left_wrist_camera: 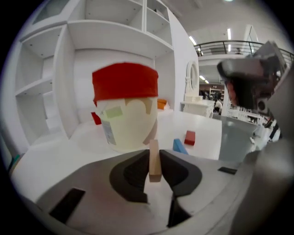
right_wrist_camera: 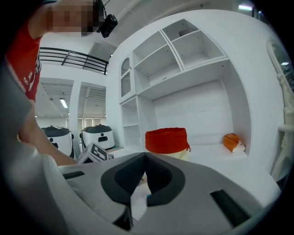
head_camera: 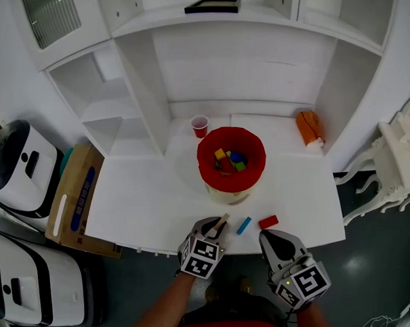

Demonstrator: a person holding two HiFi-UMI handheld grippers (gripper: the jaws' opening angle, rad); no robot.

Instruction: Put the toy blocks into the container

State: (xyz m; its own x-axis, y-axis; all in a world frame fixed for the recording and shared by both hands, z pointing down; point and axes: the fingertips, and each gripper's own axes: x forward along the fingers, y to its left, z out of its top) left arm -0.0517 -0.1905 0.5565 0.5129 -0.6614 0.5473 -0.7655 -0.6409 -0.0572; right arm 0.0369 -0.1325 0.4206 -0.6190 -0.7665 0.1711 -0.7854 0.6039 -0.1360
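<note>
Wooden block (left_wrist_camera: 155, 166) clamped in left tongs (left_wrist_camera: 154, 153), right tongs (right_wrist_camera: 145, 157) closed empty; red cup (head_camera: 200, 126) behind container (head_camera: 228, 188).

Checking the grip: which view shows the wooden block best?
The left gripper view: the wooden block stands upright, clamped in the left gripper. The head view shows only a tan sliver; the right gripper view doesn't show it.

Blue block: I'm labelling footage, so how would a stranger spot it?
On the white table, look before the red-rimmed bucket, near the front edge. The blue block lies there between a wooden block and a red block, the only blue piece outside the bucket.
</note>
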